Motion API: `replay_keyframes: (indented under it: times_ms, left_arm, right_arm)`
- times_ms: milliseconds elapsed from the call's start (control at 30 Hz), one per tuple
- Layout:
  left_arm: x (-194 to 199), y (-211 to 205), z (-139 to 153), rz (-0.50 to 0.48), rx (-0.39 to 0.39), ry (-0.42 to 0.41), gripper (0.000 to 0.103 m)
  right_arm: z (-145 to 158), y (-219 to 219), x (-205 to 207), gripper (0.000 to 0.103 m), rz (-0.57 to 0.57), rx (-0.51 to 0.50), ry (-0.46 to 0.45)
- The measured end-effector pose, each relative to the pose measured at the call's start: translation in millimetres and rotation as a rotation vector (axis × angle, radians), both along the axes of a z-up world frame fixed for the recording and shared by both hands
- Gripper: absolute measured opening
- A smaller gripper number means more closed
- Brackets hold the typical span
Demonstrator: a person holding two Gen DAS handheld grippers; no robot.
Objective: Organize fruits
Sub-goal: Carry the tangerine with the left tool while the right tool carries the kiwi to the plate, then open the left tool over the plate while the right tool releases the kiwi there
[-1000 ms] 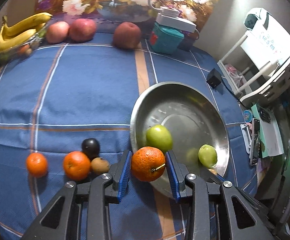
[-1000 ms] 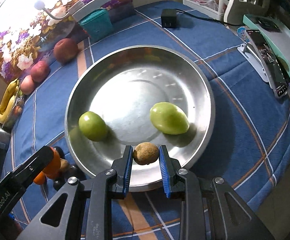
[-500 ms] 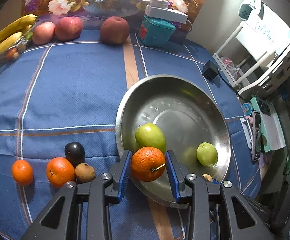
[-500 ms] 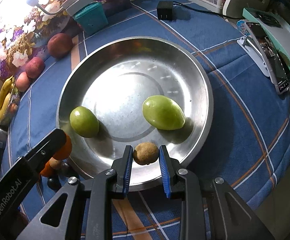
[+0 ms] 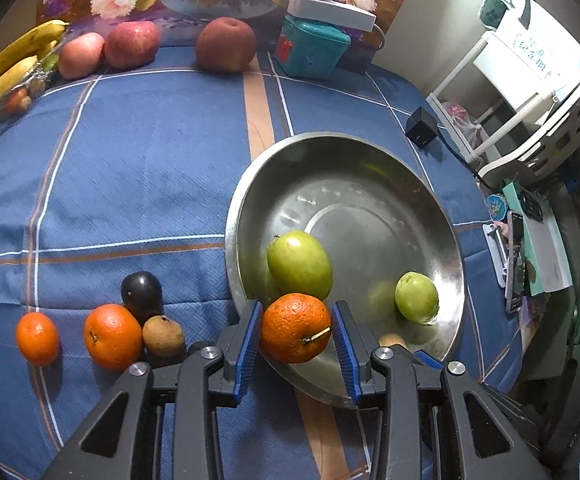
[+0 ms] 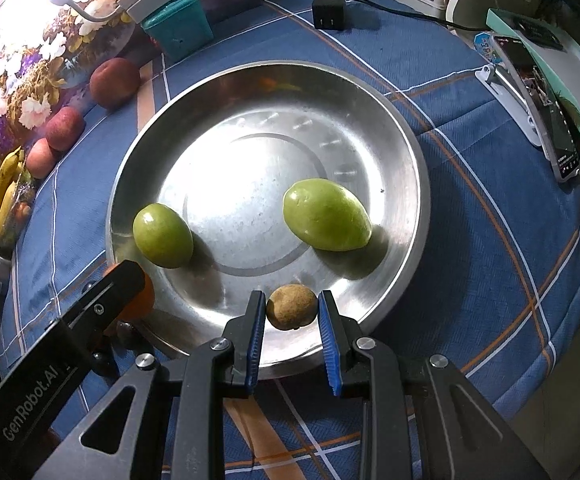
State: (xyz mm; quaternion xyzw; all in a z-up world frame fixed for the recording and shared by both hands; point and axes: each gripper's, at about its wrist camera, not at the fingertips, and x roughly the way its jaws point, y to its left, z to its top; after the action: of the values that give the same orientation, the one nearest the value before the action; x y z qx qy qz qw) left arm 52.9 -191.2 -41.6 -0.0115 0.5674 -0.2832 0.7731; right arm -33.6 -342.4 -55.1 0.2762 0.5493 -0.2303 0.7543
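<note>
Nearest in the left wrist view, left gripper (image 5: 295,340) with blue fingers (image 5: 248,340) clamped on an orange (image 5: 295,328), held at the near-left rim of the steel bowl (image 5: 246,200); in the right wrist view, right gripper (image 6: 291,324) straddling a small brown fruit (image 6: 291,306), with a sliver of space showing at each blue pad, so apparently not clamped; that fruit resting inside the bowl near the front rim; left of the bowl on the blue checked cloth of the desk (image 5: 130,160), a row of loose fruit: small orange (image 5: 37,338), larger orange (image 5: 112,337), brown fruit (image 5: 163,335) touching it, dark plum (image 5: 142,291) just behind; inside the bowl, large green fruit (image 5: 299,264) just beyond the held orange, smaller green fruit (image 5: 416,297) toward the right wall, well apart from the first; further back beside the bowl, black charger (image 5: 421,127) with its cord; at the far edge, three red apples (image 5: 132,44), bananas (image 5: 14,60) at far left, teal box (image 5: 309,52) under a white lamp base, floral picture behind.
</note>
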Motion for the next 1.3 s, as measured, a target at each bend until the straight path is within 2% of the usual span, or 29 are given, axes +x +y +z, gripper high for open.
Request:
replay_keyframes:
  times_ms: [233, 433, 733, 1133, 1300]
  left_arm:
    - [0, 1, 0, 0.0, -0.002, 0.005, 0.048]
    - [1, 3, 1, 0.007, -0.001, 0.007, 0.05]
    - [6, 16, 1, 0.062, 0.053, 0.011, 0.055]
    - [13, 46, -8, 0.157, 0.122, 0.055, 0.056]
    - [9, 58, -2, 0.177, 0.134, 0.036, 0.056]
  right_arm:
    - [-2, -1, 2, 0.029, -0.002, -0.004, 0.011]
    - [1, -1, 1, 0.029, -0.012, -0.013, -0.001]
    - [7, -1, -1, 0.029, -0.021, -0.024, -0.019]
    - [7, 0, -1, 0.029, -0.015, -0.025, -0.02]
    - [8, 0, -1, 0.029, -0.012, -0.025, -0.029]
